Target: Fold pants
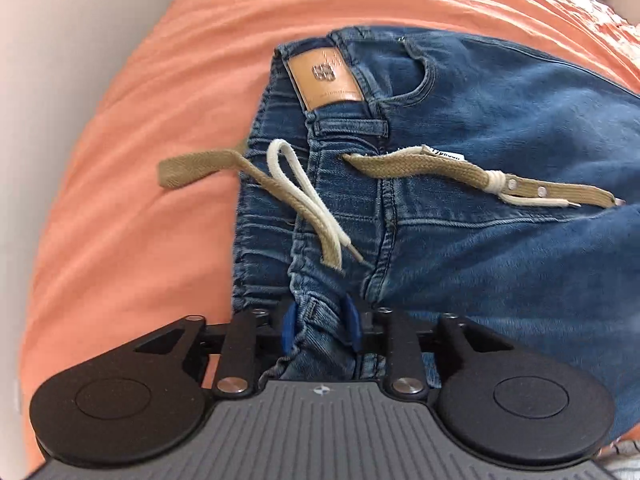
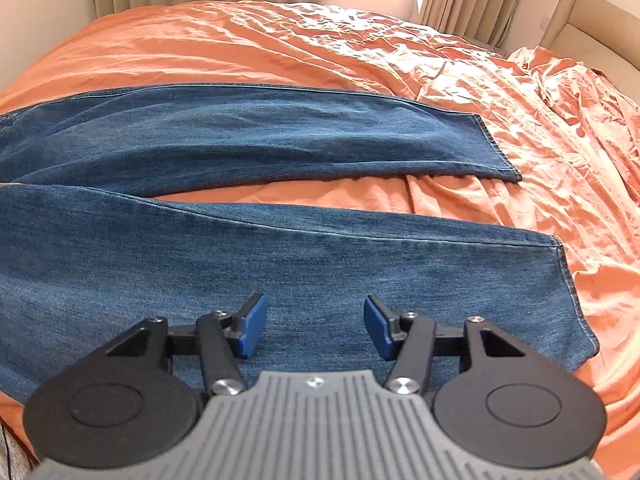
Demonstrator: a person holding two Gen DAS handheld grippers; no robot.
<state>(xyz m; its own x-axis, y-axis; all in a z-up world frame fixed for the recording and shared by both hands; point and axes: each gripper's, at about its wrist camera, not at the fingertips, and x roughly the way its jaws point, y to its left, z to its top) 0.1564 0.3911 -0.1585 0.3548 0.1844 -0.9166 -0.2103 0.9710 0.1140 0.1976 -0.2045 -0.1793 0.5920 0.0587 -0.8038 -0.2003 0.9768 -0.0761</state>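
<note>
On orange bed (image 2: 280, 40), left gripper (image 1: 321, 326) seemingly clamped on jeans (image 1: 480, 120) waistband, right gripper (image 2: 316, 326) apart.

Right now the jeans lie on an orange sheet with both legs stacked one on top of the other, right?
Not stacked. In the right wrist view the jeans lie on the orange sheet with both legs spread apart, sheet showing between them.

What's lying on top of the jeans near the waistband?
A khaki webbing belt with a white cord tied to it lies across the jeans. Whatever denim and orange bedsheet lie beneath them is covered.
</note>
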